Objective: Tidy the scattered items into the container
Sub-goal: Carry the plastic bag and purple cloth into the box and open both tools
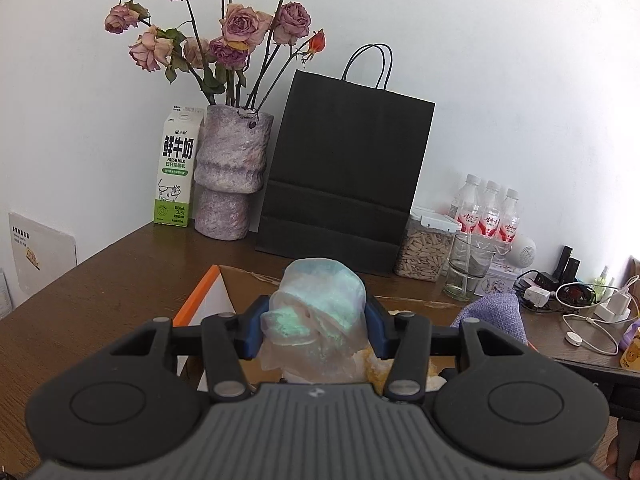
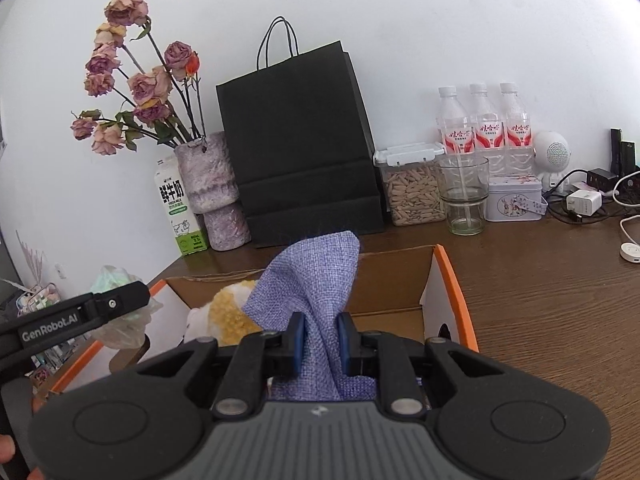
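Your left tool grips a crinkled, translucent plastic bundle, soft and greenish. It sits at the box's left edge, lower centre of frame. Your right tool pinches a coarse lavender woven cloth, its long axis running up out of the tool, directly over the open orange-rimmed cardboard box, beside a fuzzy yellow-white item inside.

Between the right gripper's blue pads: lilac woven cloth; ahead: orange-edged brown cardboard box, black paper bag, mottled purple vase.
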`<state>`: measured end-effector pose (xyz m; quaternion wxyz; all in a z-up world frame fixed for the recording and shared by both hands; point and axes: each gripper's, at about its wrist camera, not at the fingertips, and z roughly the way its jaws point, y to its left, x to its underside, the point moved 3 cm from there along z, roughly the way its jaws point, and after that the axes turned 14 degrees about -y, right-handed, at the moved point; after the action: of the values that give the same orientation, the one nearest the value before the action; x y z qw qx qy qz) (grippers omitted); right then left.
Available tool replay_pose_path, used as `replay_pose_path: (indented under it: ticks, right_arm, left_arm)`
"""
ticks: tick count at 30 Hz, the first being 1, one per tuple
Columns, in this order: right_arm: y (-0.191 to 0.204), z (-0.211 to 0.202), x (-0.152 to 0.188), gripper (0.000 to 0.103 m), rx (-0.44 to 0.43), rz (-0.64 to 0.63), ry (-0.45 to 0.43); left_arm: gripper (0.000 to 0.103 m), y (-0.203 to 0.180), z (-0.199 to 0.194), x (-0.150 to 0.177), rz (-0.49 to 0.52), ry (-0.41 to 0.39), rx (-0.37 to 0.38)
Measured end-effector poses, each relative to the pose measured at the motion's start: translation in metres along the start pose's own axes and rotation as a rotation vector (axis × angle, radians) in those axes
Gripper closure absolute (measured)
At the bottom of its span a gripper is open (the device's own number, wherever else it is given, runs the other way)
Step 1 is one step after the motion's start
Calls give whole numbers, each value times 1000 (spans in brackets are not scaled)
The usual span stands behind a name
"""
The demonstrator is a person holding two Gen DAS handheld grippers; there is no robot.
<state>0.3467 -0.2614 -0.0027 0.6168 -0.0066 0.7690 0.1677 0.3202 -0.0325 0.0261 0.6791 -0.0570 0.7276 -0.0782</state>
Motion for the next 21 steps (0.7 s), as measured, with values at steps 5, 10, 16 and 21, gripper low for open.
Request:
replay_pose_path:
  ticks: [5, 10, 16, 21]
  right_arm:
    - [0, 0, 3, 87, 13, -12, 3]
    - [2, -1, 5, 85, 14, -23, 2]
    - [8, -8, 4, 24, 16, -56, -35]
    - [12, -17, -1, 14, 7, -71, -84]
  left_arm:
    - [53, -3, 1, 5, 34, -7, -11]
    - [53, -2, 4, 9, 46, 8, -17]
    - [0, -7, -2, 10, 99, -39, -42]
    - [0, -12, -6, 9, 132, -59, -47]
